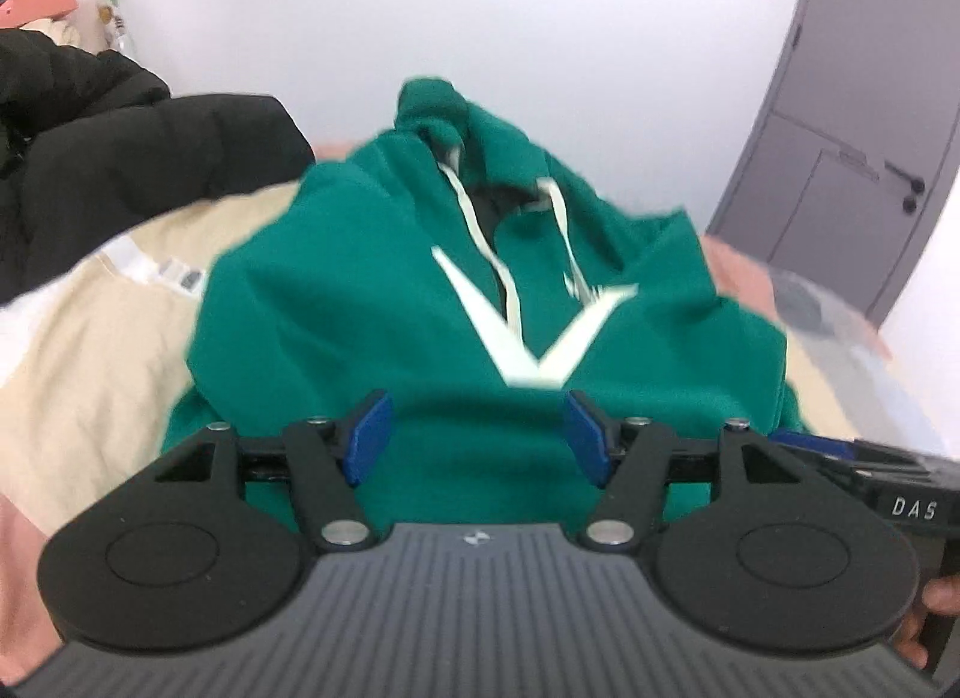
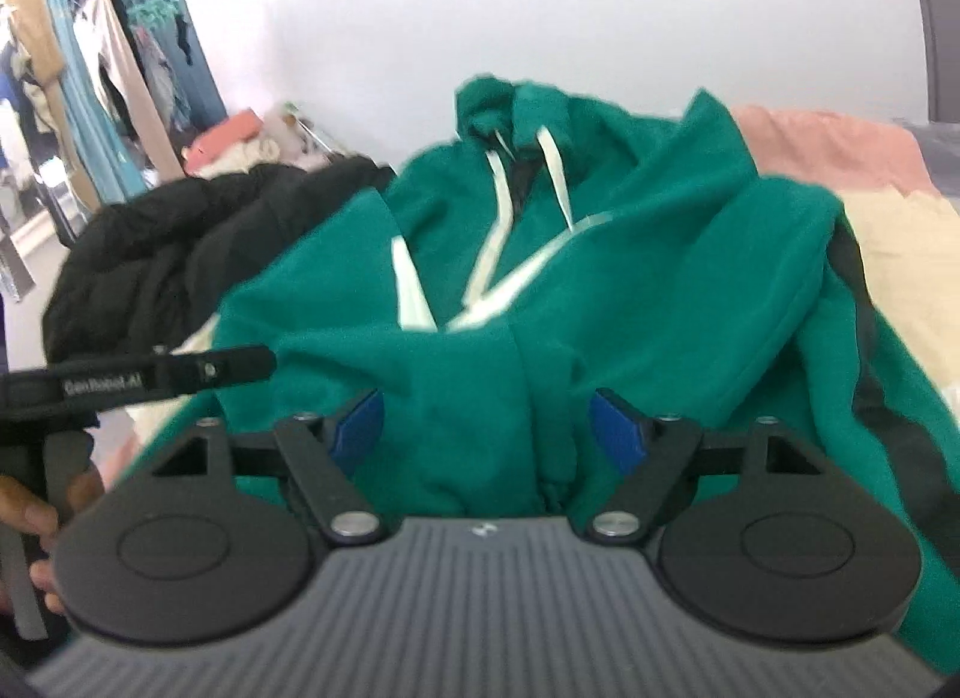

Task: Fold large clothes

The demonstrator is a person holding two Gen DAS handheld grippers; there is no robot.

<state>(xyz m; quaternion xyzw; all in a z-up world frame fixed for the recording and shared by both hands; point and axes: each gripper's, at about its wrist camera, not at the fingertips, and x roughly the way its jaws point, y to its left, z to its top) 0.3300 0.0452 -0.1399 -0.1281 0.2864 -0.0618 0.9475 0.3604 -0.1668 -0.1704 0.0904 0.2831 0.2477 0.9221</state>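
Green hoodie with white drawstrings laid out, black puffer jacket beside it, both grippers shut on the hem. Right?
Not quite. Both grippers are open with green fabric between their blue fingers, not shut: the left gripper in the left wrist view, the right gripper in the right wrist view. The green hoodie with white drawstrings and the black puffer jacket beside it are as you said.

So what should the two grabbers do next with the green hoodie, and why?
Probably lower both and pinch the hem. The green hoodie lies face up but rumpled, and its near edge sits just below the left gripper and the right gripper. Both are open and hold nothing, so gripping the hem comes before any fold.
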